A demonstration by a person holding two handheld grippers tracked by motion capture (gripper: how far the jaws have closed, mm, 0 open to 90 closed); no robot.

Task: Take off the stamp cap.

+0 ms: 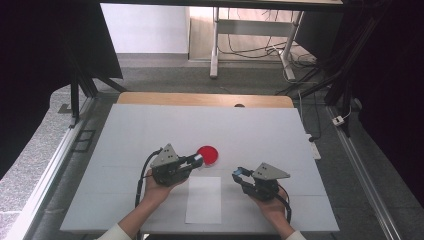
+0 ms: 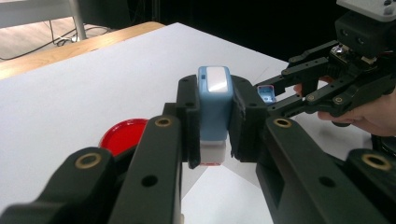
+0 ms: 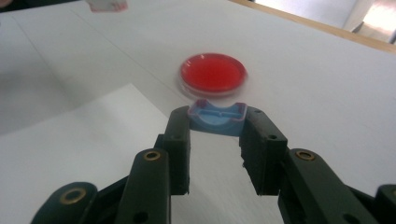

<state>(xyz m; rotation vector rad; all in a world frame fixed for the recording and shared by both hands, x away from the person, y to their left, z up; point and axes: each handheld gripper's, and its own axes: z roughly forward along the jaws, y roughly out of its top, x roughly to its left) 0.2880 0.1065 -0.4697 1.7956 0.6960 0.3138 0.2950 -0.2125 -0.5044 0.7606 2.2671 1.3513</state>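
Note:
My left gripper (image 1: 198, 160) (image 2: 215, 125) is shut on a light blue stamp (image 2: 214, 100), held upright with its white base and red face (image 2: 212, 156) down, above the table. A round red dish (image 1: 207, 154) (image 2: 123, 135) (image 3: 213, 73) lies on the white table just beyond the stamp. To the right, my right gripper (image 1: 238, 173) (image 3: 217, 123) is shut on a small blue cap (image 3: 217, 115) (image 2: 265, 92), pinched at its fingertips and pointing toward the stamp. A sheet of white paper (image 1: 204, 199) (image 3: 70, 149) lies between the two hands.
The white table top (image 1: 150, 130) stretches wide behind the dish, with a wooden edge (image 1: 200, 99) at the far side. Beyond it stand table legs and cables (image 1: 250, 50) on the floor. A metal rail (image 1: 50, 165) runs along the left.

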